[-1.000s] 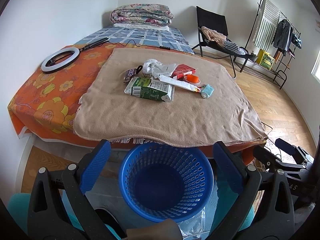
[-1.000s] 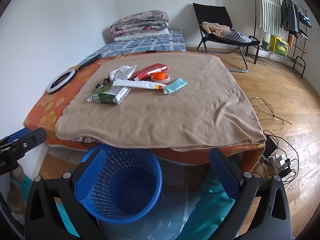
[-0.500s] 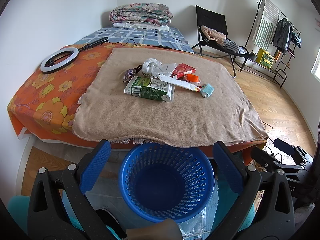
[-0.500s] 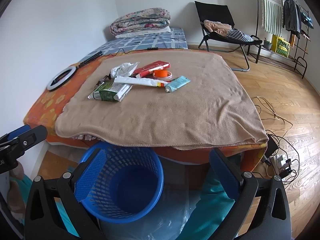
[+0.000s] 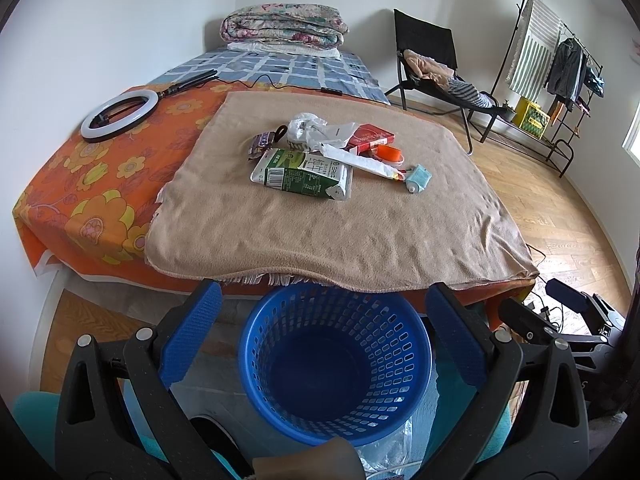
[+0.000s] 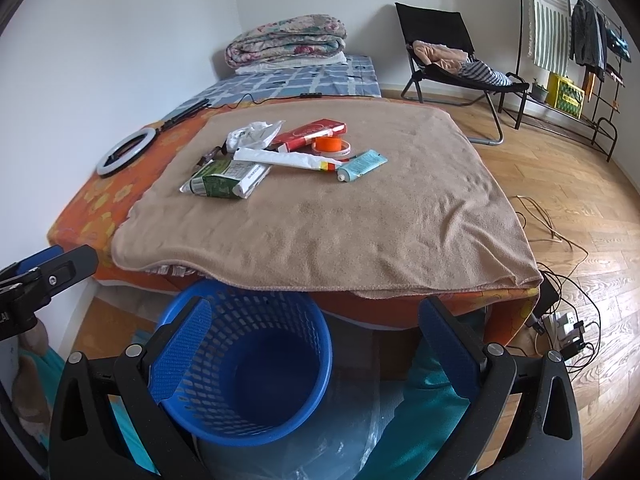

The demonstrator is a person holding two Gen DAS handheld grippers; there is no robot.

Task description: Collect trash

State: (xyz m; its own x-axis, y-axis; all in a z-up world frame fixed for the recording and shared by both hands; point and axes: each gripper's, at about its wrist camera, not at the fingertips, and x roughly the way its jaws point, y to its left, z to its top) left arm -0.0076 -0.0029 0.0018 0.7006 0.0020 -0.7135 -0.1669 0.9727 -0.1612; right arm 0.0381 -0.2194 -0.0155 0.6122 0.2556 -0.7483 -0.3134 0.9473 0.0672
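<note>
- Trash sits in a tight heap toward the far left of the blanket (image 5: 340, 232): carton (image 5: 304, 174), white tube (image 5: 360, 162), red box (image 5: 370, 137), bag (image 5: 316, 128), teal tube (image 5: 418, 178), orange tape (image 6: 330, 145), wrapper (image 5: 262, 142).
- The basket (image 5: 336, 364) stands empty on the floor under the blanket's near edge, probably so that items can drop straight in.
- The left gripper (image 5: 322, 340) and right gripper (image 6: 316, 344) both hang above the basket, jaws spread wide and holding nothing, likely ready for a first reach.
</note>
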